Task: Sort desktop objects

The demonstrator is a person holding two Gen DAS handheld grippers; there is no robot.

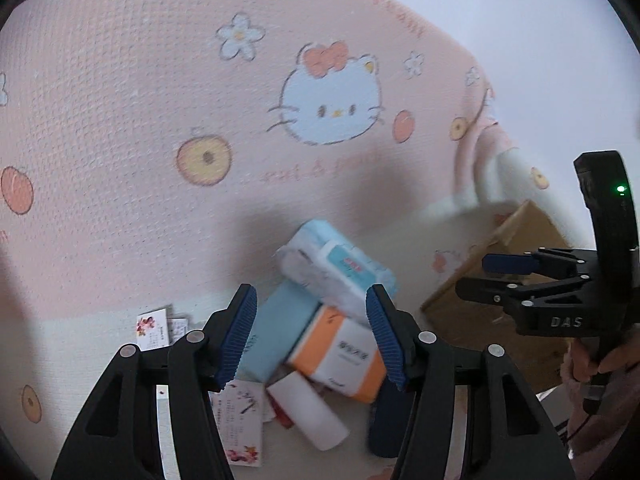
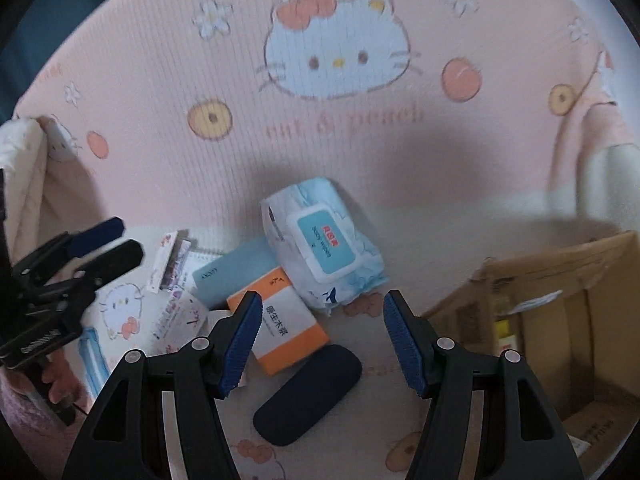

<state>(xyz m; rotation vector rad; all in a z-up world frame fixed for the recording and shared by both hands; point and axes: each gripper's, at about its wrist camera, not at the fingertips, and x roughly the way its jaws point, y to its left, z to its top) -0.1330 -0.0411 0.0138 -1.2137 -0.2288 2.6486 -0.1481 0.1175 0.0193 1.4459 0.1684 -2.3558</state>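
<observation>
A pink ribbed cloth cover with a cat print (image 2: 160,80) looks matt and woven. At five o'clock of its cat face, the pale blue soft-plastic wipes pack (image 2: 324,240) shines slightly. At three o'clock, the brown corrugated cardboard box (image 2: 560,280) is dull and creased. The dark navy oval case (image 2: 308,392) appears smooth, matt.
</observation>
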